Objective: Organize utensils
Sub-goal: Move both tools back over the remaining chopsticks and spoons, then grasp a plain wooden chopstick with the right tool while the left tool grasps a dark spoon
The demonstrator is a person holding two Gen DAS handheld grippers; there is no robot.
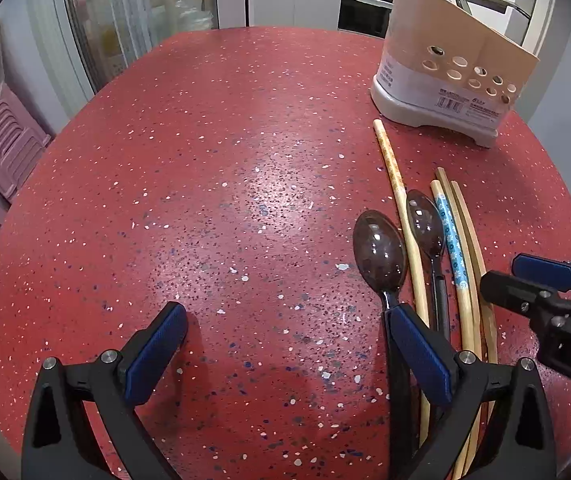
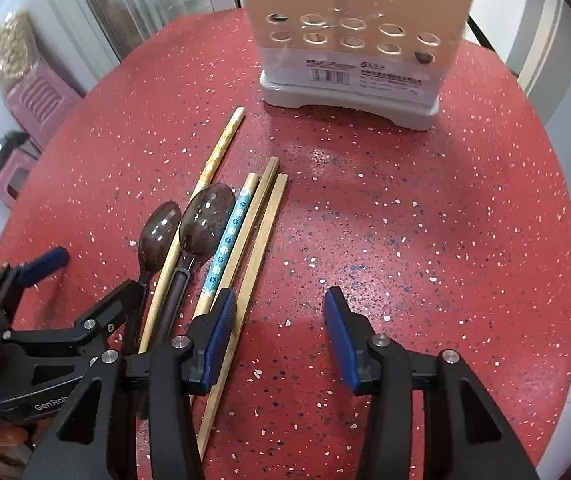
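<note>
Both tongs stand wide and hold nothing: the left gripper (image 1: 285, 360) and the right gripper (image 2: 279, 336) hang over the speckled red table (image 1: 205, 200). I judge the picking step is only starting. The next move should close on one plain wooden chopstick (image 2: 261, 240) and carry it to the beige perforated plastic utensil holder (image 2: 349, 40).

Bright, even overhead light, soft glare on the red table (image 1: 245, 184), sharp focus, heavy fisheye bending with dark corners.
</note>
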